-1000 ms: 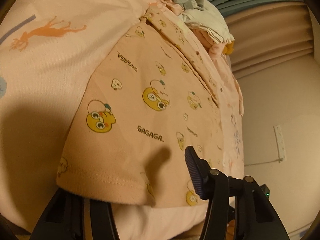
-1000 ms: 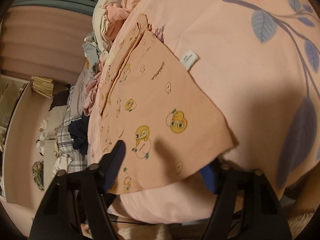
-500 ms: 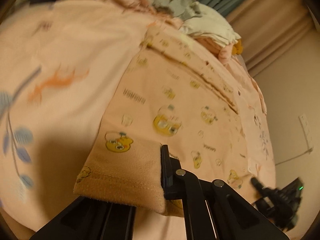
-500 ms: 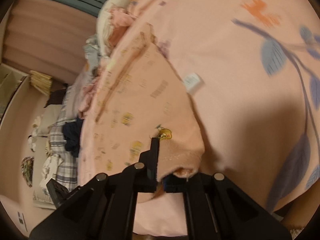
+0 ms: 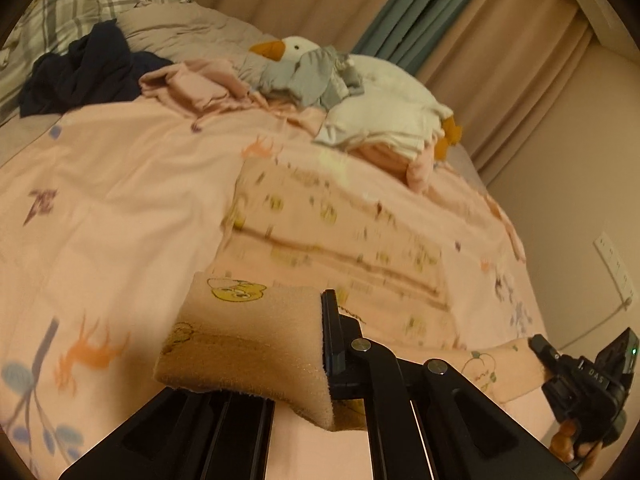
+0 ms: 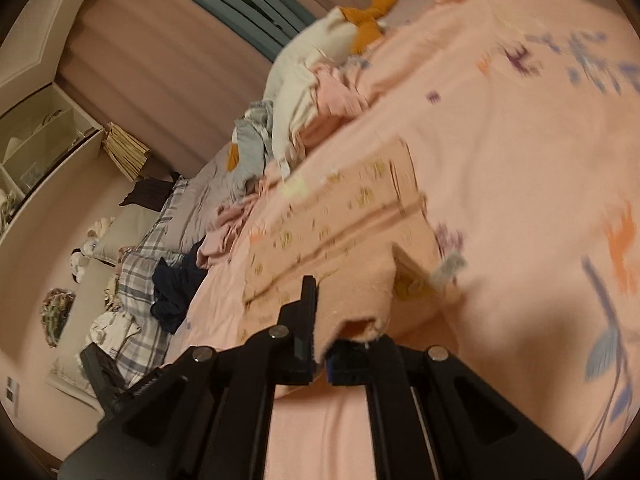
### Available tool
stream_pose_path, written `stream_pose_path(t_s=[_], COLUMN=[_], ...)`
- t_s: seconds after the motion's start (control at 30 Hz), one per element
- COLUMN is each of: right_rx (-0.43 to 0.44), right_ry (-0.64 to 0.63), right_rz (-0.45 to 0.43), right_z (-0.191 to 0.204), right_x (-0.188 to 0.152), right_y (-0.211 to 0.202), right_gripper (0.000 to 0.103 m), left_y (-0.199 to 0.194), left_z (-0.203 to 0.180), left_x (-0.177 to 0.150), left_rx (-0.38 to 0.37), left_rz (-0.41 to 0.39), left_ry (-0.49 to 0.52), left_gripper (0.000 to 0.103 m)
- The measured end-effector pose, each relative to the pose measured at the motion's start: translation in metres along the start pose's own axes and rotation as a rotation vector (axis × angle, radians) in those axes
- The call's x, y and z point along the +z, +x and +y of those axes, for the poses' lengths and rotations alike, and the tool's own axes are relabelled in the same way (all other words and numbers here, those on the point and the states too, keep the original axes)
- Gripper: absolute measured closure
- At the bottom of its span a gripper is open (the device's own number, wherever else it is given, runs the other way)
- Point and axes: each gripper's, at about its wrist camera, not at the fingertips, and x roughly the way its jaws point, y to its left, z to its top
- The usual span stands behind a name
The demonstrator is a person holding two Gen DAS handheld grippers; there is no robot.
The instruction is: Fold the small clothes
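Note:
A small peach shirt (image 5: 336, 240) printed with yellow cartoon faces lies on the pink bedspread (image 5: 112, 200). My left gripper (image 5: 322, 344) is shut on the shirt's near hem corner, which drapes over the left finger and is lifted off the bed. My right gripper (image 6: 320, 344) is shut on the other hem corner of the shirt (image 6: 344, 240), also lifted. The right gripper also shows at the lower right of the left wrist view (image 5: 580, 376). The far part of the shirt still rests on the bed, blurred.
A white goose plush (image 5: 360, 92) and a heap of pink and grey clothes (image 5: 208, 88) lie behind the shirt. A dark garment (image 5: 80, 72) and plaid bedding (image 6: 140, 260) lie further back. Curtains (image 5: 460, 20) and a wall stand beyond the bed.
Both grippers closed on the hem corners, then lifted them and moved toward the far end of the shirt. The views now tilt up and show the room.

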Motion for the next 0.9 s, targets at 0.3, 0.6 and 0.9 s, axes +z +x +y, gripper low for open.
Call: stream_pose_path(t_s=[0.3,0.6,0.9], right_rx=[-0.069,-0.245,-0.243], right_ry=[-0.035,-0.017,-0.044], right_rz=[0.032,0.21,0.221], right_z=[0.005,-0.039,-0.064], right_x=[0.078,0.108,0.103], right_y=[0.081,0.199,0.22], right_gripper=[0.099,0.099,0.1], left_y=[0.074,0.194,0.215], left_z=[-0.014,0.003,0.015], left_x=[0.07,0.08,0.082], left_rx=[0.041,0.187,0.164], left_rz=[-0.021,0.14,0.176], left_ry=[0.045,0.079,0.068], left_gripper=[0.101,0.101,0.101])
